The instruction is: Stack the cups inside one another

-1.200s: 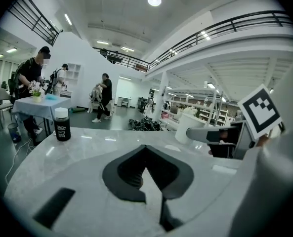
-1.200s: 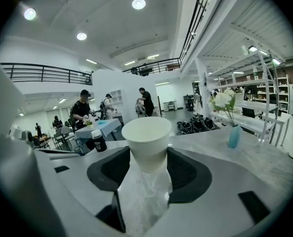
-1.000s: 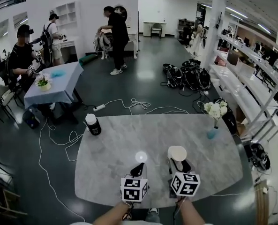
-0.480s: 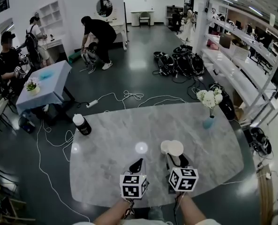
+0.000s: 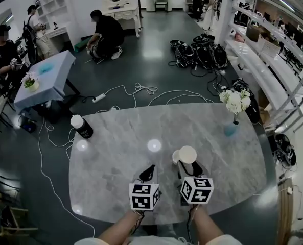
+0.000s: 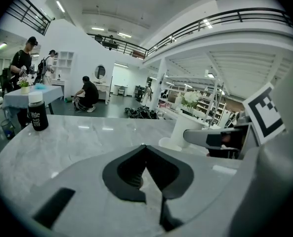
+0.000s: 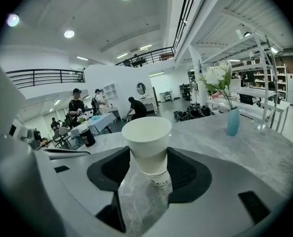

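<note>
White nested cups upright, clamped in right gripper; left gripper closed, empty.

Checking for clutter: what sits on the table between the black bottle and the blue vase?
Nothing; head view shows bare marble table between bottle and vase.

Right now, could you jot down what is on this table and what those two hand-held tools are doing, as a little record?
Surface: grey marble table
Left gripper: jaws together, nothing between them
Right gripper: jaws closed on a white paper cup, which sits inside a second cup
Also on the table: dark bottle with a white cap; blue vase of white flowers
Floor beyond: loose cables
</note>
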Motion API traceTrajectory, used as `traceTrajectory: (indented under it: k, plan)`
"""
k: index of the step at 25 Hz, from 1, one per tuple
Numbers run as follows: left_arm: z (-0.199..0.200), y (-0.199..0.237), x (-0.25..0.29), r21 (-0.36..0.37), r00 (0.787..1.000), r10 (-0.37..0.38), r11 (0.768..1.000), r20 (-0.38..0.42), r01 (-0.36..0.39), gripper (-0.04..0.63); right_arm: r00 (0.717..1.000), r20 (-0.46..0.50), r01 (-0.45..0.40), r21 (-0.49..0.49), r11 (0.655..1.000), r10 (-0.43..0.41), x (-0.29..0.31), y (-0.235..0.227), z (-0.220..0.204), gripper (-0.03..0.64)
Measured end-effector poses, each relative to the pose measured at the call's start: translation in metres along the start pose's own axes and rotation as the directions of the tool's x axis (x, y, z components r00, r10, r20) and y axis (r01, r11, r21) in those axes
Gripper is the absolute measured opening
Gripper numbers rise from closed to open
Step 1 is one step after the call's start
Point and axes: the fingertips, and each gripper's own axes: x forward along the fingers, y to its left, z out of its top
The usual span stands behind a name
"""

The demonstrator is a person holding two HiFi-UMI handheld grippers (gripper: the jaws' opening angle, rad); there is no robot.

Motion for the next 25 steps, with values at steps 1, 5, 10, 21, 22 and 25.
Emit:
traceTrajectory:
  k: [1,5,10,21,22,25]
  plan:
    - [-0.001,0.001,0.003,-0.003,1.000,0.003,1.000,-0.005,-0.003,-0.005,1.000,-0.006,-0.005,-0.001,1.000,0.005,0.004,-0.001,-0.001,0.210]
    - [-0.007,0.003,0.014,-0.017,1.000,0.016,1.000,-0.027,-0.017,-0.005,0.999,-0.030,-0.022,-0.021,1.000,0.021,0.017,-0.002,-0.004,0.210]
    - [-0.014,0.009,0.022,-0.029,0.998,0.034,0.999,-0.044,-0.036,-0.005,0.998,-0.061,-0.033,-0.041,0.999,0.030,0.029,-0.004,-0.013,0.210]
    - [-0.025,0.011,0.023,-0.044,0.996,0.055,0.997,-0.071,-0.058,-0.005,0.994,-0.098,-0.046,-0.071,0.996,0.039,0.038,-0.007,-0.024,0.210]
    - [-0.025,0.011,0.023,-0.045,0.996,0.055,0.997,-0.072,-0.059,-0.005,0.994,-0.104,-0.046,-0.071,0.996,0.039,0.038,-0.007,-0.026,0.210]
    - [-0.026,0.012,0.022,-0.045,0.996,0.056,0.997,-0.071,-0.059,-0.005,0.993,-0.110,-0.043,-0.061,0.997,0.036,0.037,-0.008,-0.029,0.212]
